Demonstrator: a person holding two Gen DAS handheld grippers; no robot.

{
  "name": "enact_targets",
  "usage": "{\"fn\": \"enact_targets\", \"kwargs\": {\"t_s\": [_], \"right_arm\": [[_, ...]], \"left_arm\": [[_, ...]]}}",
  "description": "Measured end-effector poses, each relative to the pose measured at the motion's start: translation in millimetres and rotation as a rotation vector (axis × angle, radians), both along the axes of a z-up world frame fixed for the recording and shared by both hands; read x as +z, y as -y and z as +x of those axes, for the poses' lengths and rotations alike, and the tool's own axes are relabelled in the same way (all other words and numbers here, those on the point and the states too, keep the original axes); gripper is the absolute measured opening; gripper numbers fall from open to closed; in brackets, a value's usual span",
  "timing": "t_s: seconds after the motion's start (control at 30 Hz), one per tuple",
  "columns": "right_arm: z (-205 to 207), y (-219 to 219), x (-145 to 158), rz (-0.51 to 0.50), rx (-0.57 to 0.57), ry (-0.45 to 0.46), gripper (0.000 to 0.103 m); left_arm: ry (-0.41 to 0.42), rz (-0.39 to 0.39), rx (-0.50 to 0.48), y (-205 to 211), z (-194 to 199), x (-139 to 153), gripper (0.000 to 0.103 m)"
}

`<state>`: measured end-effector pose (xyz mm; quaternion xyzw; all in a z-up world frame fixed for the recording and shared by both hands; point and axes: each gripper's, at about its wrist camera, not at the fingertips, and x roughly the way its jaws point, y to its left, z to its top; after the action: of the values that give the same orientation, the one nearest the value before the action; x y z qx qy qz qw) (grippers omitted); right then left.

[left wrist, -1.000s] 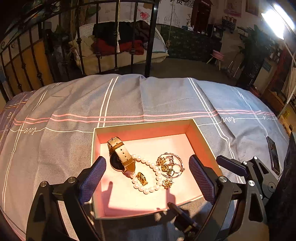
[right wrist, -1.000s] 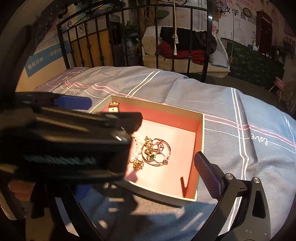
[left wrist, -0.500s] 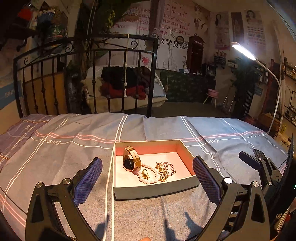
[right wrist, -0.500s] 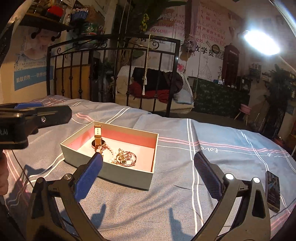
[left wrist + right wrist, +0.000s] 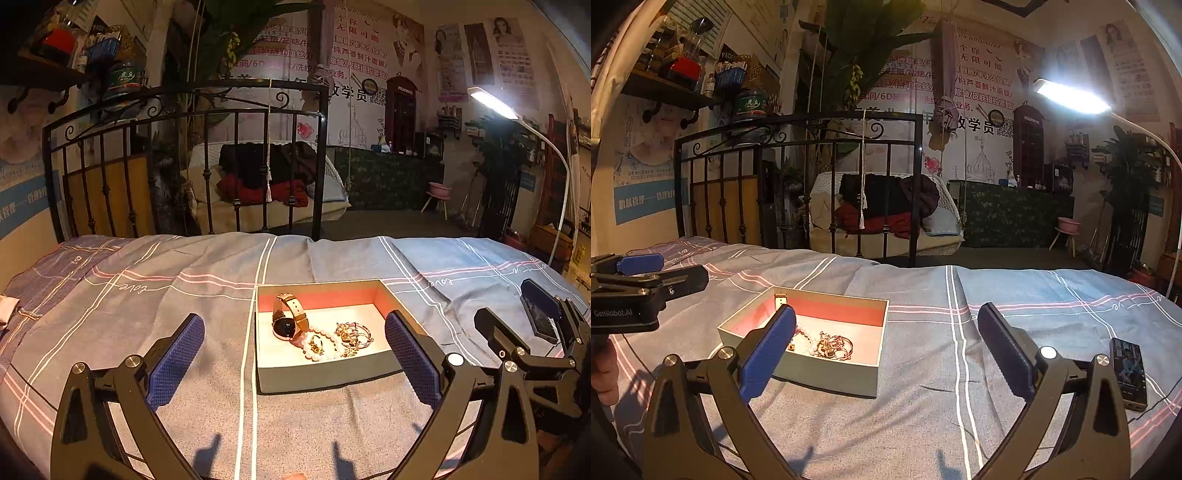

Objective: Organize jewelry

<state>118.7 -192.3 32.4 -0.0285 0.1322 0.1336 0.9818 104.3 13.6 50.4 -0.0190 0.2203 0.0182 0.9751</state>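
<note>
A shallow grey box with a pink inside (image 5: 325, 376) (image 5: 827, 376) sits on the striped bedspread. In it lie a watch with a tan strap (image 5: 288, 323), a pearl bracelet (image 5: 321, 347) with a small gold piece inside it, and a tangle of gold rings and bangles (image 5: 352, 334) (image 5: 834, 347). My left gripper (image 5: 293, 356) is open and empty, held back from the near side of the box. My right gripper (image 5: 886, 350) is open and empty, to the right of the box and level with its near side.
A black phone (image 5: 1128, 373) (image 5: 539, 314) lies on the bedspread (image 5: 960, 417) to the right. A black iron bed frame (image 5: 184, 162) stands at the far edge. The left gripper's body (image 5: 635, 295) shows at the left of the right wrist view.
Both grippers have pulled back and up from the box. The box now looks smaller and farther. Both stay open and empty.
</note>
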Motion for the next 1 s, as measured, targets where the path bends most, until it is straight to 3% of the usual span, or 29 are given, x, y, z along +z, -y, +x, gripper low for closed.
{"fn": "enact_targets", "kwargs": {"t_s": [1.0], "right_arm": [[8.2, 1.2, -5.6, 0.008, 0.009, -0.029, 0.097]], "left_arm": [[-0.029, 0.008, -0.016, 3.2, 3.5, -5.3, 0.096]]}}
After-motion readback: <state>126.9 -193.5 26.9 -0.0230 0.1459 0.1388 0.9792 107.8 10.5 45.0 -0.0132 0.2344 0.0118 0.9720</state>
